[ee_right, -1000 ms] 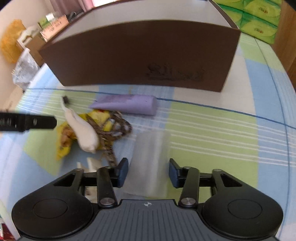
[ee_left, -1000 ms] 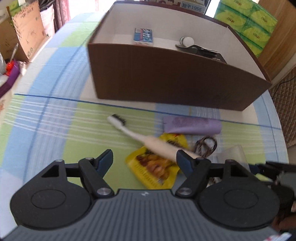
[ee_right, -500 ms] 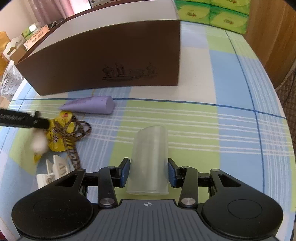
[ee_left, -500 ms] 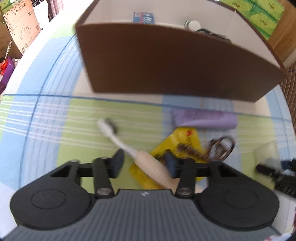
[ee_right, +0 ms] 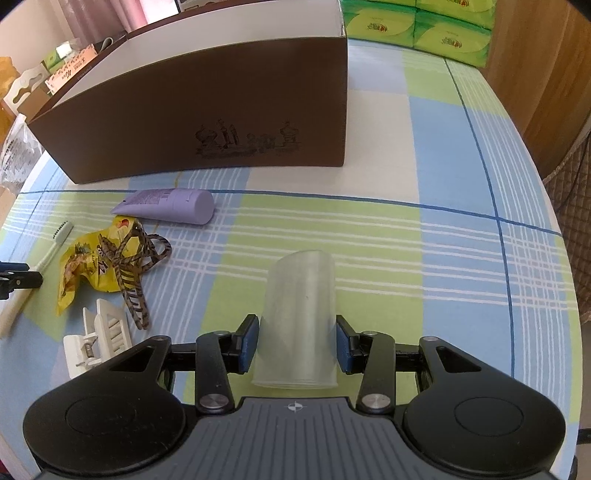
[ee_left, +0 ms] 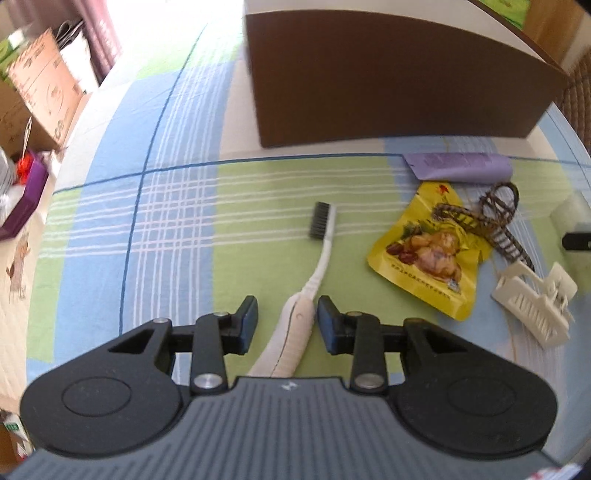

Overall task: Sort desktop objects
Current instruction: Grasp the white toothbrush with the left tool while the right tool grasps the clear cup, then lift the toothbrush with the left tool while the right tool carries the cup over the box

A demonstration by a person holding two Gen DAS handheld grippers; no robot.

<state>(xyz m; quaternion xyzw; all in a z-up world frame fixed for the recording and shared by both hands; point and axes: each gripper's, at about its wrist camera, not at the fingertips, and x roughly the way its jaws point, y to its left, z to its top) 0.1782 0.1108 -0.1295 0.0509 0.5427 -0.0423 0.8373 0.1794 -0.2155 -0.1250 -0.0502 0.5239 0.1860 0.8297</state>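
A white electric toothbrush (ee_left: pixel 320 258) lies on the checked cloth, its handle between the fingers of my left gripper (ee_left: pixel 287 321). The jaws are open, with gaps on both sides of the handle. My right gripper (ee_right: pixel 294 341) is shut on a clear plastic cup (ee_right: pixel 298 317) lying on its side. A brown box (ee_right: pixel 207 118) stands behind. A purple tube (ee_right: pixel 168 205), a yellow snack packet (ee_left: pixel 428 251), a striped hair clip (ee_left: pixel 495 218) and a white claw clip (ee_left: pixel 533 299) lie in front of the box.
Green tissue packs (ee_right: pixel 417 26) sit at the far right behind the box. Cardboard cartons (ee_left: pixel 40 88) stand off the table's left edge. The table edge curves at the right (ee_right: pixel 554 221).
My left gripper moved forward and narrowed around the toothbrush handle, which now lies apart from the snack packet. My right gripper closed onto the cup.
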